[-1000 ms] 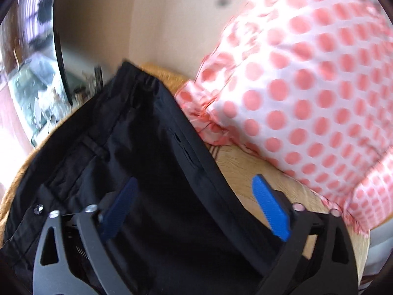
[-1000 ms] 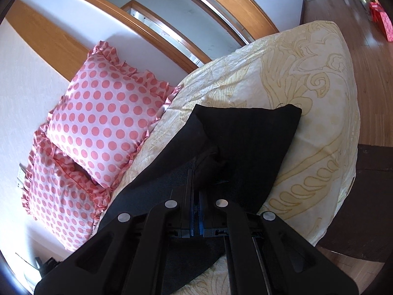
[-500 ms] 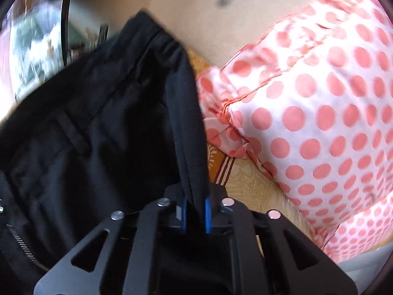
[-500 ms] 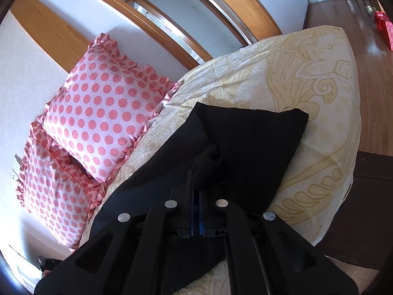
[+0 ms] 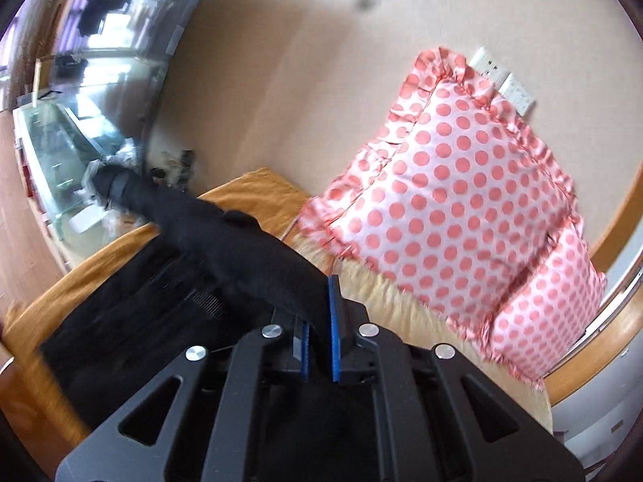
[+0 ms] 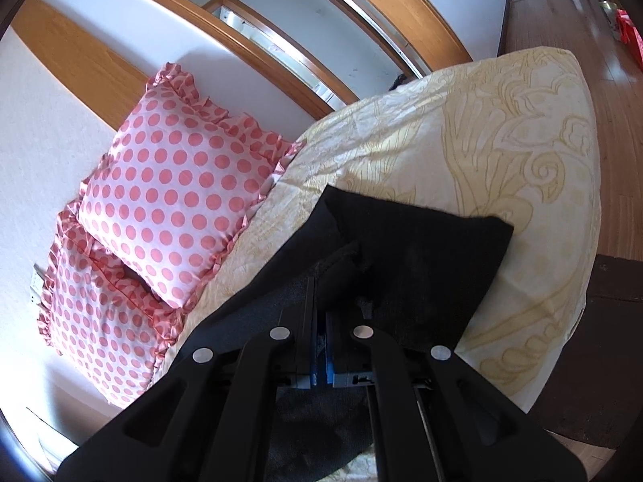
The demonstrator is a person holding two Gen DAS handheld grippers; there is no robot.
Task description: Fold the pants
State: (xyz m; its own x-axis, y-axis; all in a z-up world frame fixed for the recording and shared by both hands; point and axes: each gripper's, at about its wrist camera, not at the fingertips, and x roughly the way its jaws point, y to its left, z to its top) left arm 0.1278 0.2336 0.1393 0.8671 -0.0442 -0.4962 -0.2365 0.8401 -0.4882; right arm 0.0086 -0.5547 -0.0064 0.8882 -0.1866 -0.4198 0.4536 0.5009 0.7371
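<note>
Black pants (image 5: 225,257) lie on a bed. In the left wrist view my left gripper (image 5: 319,321) is shut on a thick fold of the pants' upper part, which is lifted off the bed and stretches away to the upper left. In the right wrist view the pants (image 6: 418,257) spread over the cream bedspread (image 6: 522,152), a leg end reaching to the right. My right gripper (image 6: 319,305) is shut on a bunched fold of that black cloth, its blue pads hidden between the closed fingers.
Two pink polka-dot pillows (image 5: 450,209) (image 6: 177,197) lean against the wall at the head of the bed. An orange sheet edge (image 5: 257,193) shows under the pants. Wooden floor (image 6: 582,28) lies beyond the bed's far side. A wall socket (image 5: 502,80) sits above the pillows.
My left gripper closed on the pants' fold, then lifted and pulled it back, so the pillows and wall came into view. The right gripper has kept its grip and barely shifted.
</note>
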